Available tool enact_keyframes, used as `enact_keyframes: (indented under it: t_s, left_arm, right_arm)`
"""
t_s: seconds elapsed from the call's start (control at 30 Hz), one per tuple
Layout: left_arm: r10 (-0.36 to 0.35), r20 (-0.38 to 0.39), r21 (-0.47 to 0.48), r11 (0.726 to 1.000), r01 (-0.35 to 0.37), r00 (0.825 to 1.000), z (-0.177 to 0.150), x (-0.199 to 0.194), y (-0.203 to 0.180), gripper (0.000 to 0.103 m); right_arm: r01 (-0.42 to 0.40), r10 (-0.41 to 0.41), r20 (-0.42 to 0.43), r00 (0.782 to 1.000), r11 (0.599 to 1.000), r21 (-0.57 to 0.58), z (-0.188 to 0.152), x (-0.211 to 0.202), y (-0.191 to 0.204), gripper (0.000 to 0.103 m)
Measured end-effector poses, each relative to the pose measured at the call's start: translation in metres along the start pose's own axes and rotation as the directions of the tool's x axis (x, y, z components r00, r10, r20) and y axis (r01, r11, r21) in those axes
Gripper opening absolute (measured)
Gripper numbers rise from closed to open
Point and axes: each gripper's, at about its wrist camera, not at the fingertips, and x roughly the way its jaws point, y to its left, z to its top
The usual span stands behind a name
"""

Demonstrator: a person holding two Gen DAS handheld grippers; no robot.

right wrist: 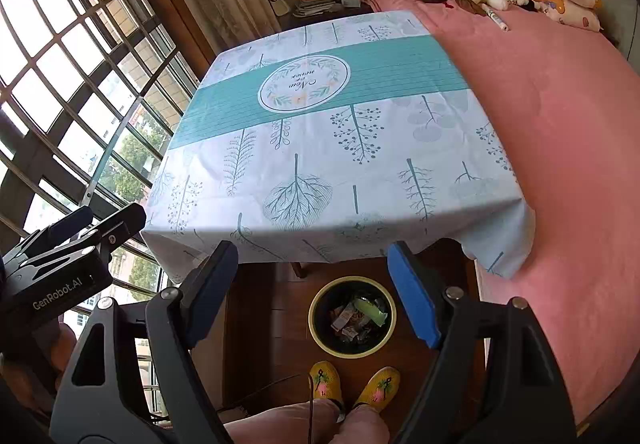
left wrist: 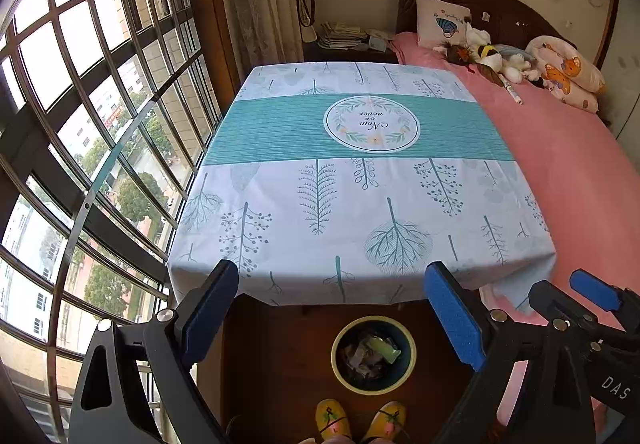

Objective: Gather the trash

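Both tools are held above the near edge of the surface (left wrist: 360,180), which is covered by a white cloth (right wrist: 320,172) printed with teal leaves, a teal band and a round emblem. Left tool (left wrist: 332,308): fingers spread wide, blue pads (left wrist: 452,320) facing inward, nothing between them. Right tool (right wrist: 312,292): fingers likewise spread wide, nothing pinched. In the left wrist view the right tool shows at the right edge; in the right wrist view the left tool shows at the left edge, with a printed label on its body. Trash bin (left wrist: 374,354): round, dark inside with a pale yellow rim, standing on the dark wooden floor (left wrist: 280,356) just in front of the surface's near edge, below and between the fingers in both views. Trash (right wrist: 356,318) lies inside the bin: crumpled wrappers, one pale green piece on top, some red-and-white pieces visible in the right wrist view. Two yellow slippers (right wrist: 352,388) with embroidered patterns stand just beside the bin on its near side; the person's legs (right wrist: 304,424) in light trousers appear at the bottom of the right wrist view. A bed (right wrist: 560,164) with a pink cover runs along the right side of the surface, touching the hanging cloth; a pillow and soft toys (left wrist: 500,58) lie at its far end. A barred window (left wrist: 80,124) fills the left.
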Motion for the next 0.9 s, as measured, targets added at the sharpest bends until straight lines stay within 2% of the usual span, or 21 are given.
enact_keyframes:
  t_s: [0.33, 0.9]
  left_arm:
    - [-0.023, 0.012, 0.029, 0.999, 0.022, 1.0, 0.004, 0.007, -0.014, 0.096]
    - [-0.032, 0.033, 0.057, 0.998, 0.03, 0.999, 0.009, 0.007, -0.023, 0.095]
  right_arm:
    - [0.02, -0.018, 0.057, 0.998, 0.999, -0.039, 0.008, -0.007, 0.009, 0.075]
    - [0.02, -0.017, 0.068, 0.998, 0.999, -0.047, 0.01, -0.005, 0.004, 0.075]
